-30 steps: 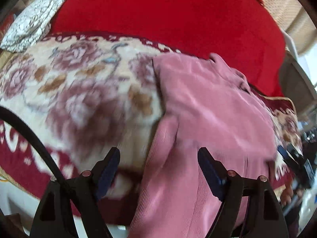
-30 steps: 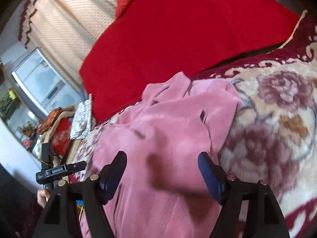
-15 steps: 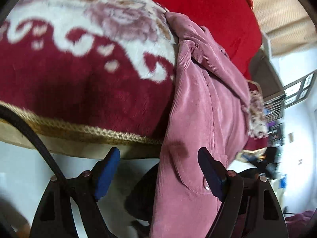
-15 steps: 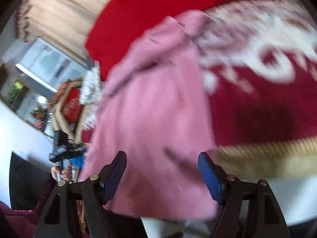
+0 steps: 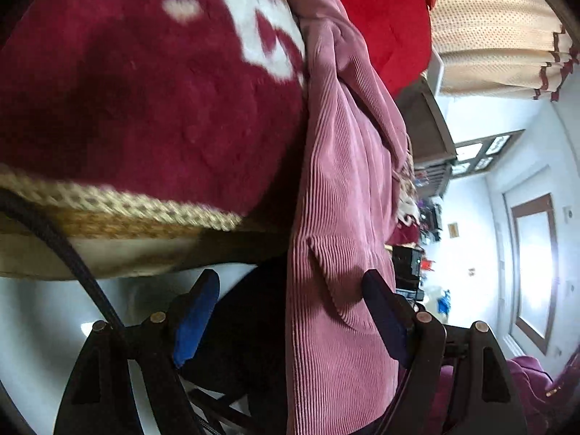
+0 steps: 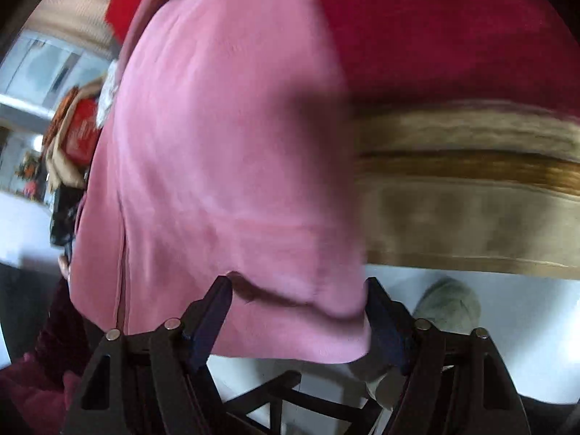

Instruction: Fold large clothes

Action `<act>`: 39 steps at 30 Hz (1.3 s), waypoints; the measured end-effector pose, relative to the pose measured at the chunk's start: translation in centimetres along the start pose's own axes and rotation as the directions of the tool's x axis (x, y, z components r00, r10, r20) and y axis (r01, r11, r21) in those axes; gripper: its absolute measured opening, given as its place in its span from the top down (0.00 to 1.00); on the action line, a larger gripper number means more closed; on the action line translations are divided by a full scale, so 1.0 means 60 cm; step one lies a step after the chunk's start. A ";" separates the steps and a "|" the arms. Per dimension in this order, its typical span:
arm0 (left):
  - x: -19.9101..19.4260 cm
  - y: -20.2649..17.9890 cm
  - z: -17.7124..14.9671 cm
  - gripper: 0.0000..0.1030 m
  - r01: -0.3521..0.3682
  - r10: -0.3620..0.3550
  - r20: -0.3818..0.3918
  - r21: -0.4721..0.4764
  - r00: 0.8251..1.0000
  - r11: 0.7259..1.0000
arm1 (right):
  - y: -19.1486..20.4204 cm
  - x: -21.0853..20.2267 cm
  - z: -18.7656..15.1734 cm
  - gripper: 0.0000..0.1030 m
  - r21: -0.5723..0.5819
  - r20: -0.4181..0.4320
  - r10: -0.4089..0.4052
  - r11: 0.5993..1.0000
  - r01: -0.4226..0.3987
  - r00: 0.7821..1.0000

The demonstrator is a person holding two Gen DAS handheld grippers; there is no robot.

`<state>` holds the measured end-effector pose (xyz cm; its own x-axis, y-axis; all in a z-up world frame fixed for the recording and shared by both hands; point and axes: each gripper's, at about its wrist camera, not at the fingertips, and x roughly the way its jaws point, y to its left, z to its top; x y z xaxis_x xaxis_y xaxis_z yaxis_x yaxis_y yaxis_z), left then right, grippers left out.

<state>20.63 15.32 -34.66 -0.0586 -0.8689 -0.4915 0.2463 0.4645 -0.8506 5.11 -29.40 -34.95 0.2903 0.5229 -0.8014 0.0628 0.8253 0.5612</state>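
Both hands have dropped from above the bed to its front edge since a second ago: the flowered top of the blanket has slid out of sight, and each camera now looks at the edge where the pink corduroy garment (image 5: 340,217) hangs over. In the left wrist view the garment runs from the top of the bed, beside the dark red blanket (image 5: 145,90) with its cream pattern and gold woven border, down over the edge and on past the bottom of the picture. The left gripper (image 5: 290,311) has its jaws wide; the hanging cloth lies between them, close to the right-hand pad, while the blue left-hand pad stands well clear of it (whether the right-hand pad actually touches the cloth I cannot tell). A black cable (image 5: 61,246) crosses the lower left of that view in front of the bed edge.

In the right wrist view, which is blurred, the garment (image 6: 224,145) fills the middle and its lower hem sags between the pads of the right gripper (image 6: 297,308). Those jaws are closing, with the hem between them; the cloth reaches both pads, but no firm pinch shows. To the right of the garment lie the blanket's gold border and the tan side of the bed (image 6: 471,217). Below it is a pale floor, with a grey-green slipper (image 6: 449,304) just beyond the right-hand pad.
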 end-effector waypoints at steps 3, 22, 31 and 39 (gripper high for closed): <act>0.012 0.002 -0.008 0.21 0.038 -0.038 -0.025 0.002 0.999 0.999 | 0.032 -0.011 -0.002 0.60 -0.084 0.030 0.035 0.996 -0.033 0.999; 0.028 -0.037 -0.008 0.73 0.221 -0.221 0.001 0.065 0.975 0.973 | 0.055 -0.025 0.022 0.82 -0.070 0.085 0.078 0.995 -0.072 0.993; 0.006 -0.135 0.021 0.89 0.183 -0.194 0.027 0.220 0.981 0.958 | 0.159 -0.129 0.026 0.84 -0.224 0.262 0.271 0.951 -0.215 0.926; -0.008 -0.145 0.030 0.91 0.115 -0.131 0.075 0.188 0.989 0.975 | 0.184 -0.191 0.040 0.86 -0.259 0.344 0.329 0.934 -0.248 0.879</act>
<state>20.24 11.36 -26.70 -0.0177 -0.9327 -0.3602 0.4151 0.3209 -0.8513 4.75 -26.76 -19.08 0.6047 0.6581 -0.4486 -0.2604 0.6957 0.6695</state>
